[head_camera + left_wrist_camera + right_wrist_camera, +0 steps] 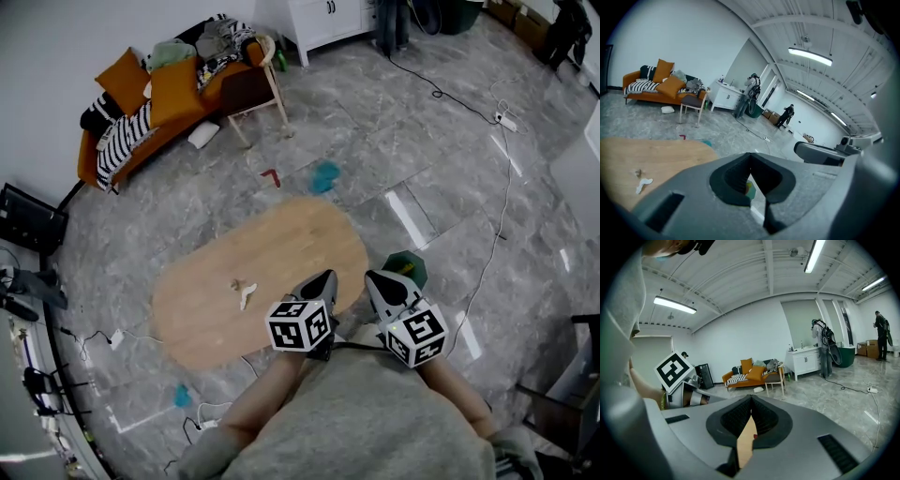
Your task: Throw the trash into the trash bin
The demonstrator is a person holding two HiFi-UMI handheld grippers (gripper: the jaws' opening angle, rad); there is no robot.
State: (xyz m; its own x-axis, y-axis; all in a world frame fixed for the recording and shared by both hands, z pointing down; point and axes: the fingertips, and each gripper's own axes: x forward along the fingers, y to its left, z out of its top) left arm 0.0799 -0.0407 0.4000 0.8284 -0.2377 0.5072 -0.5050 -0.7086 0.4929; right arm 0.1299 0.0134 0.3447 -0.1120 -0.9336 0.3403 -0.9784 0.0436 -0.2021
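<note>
While closed and empty, left gripper [324, 278] and right gripper [373, 278] hover near the table [281, 246] edge.

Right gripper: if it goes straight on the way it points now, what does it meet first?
Most likely the top of the wooden table, just ahead of and below the right gripper; depth is unclear, so it may pass over it.

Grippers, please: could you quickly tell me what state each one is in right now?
Left gripper: closed, nothing between the jaws.
Right gripper: closed, nothing between the jaws.
</note>
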